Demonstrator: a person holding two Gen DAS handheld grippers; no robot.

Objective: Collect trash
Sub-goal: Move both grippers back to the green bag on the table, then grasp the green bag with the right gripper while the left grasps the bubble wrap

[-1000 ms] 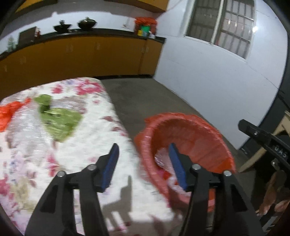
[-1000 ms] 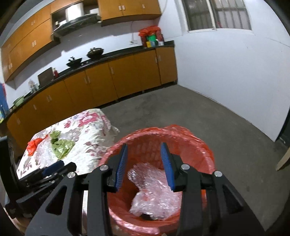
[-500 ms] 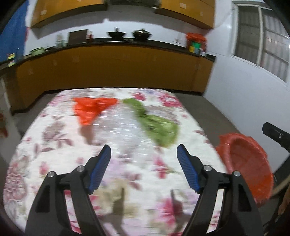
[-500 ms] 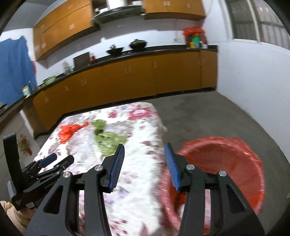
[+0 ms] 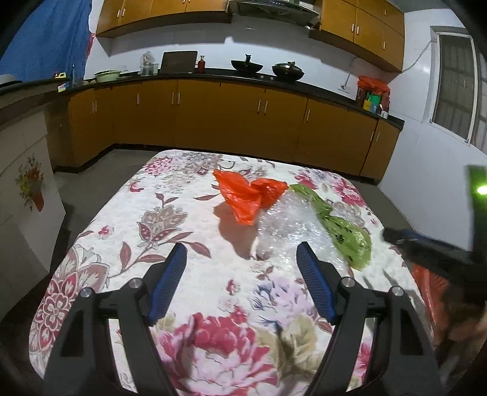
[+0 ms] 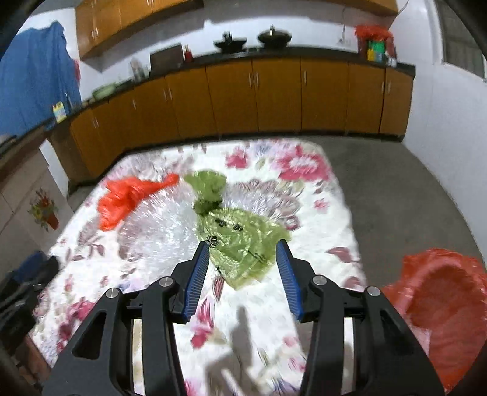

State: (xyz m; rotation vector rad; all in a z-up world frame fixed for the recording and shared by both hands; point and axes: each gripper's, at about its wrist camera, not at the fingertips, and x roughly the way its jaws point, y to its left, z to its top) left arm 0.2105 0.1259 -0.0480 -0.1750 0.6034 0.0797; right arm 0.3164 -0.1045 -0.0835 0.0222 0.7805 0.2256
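- Both grippers have been swung from the red-lined bin (image 6: 441,307) back to the floral table (image 5: 127,231).
- Left gripper (image 5: 242,268) and right gripper (image 6: 242,262) are held apart, empty.
- Green bag (image 6: 240,240), orange bag (image 5: 249,195) and clear wrap (image 5: 286,228) remain uncollected on the table.

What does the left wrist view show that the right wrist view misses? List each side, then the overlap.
Left wrist only: the open left gripper from behind, over bare tablecloth, and the hood.

Right wrist only: the open right gripper lined up with the green bag, the bin's inside, and the floor.

Both: red bag, bubble wrap, cabinets, woks.
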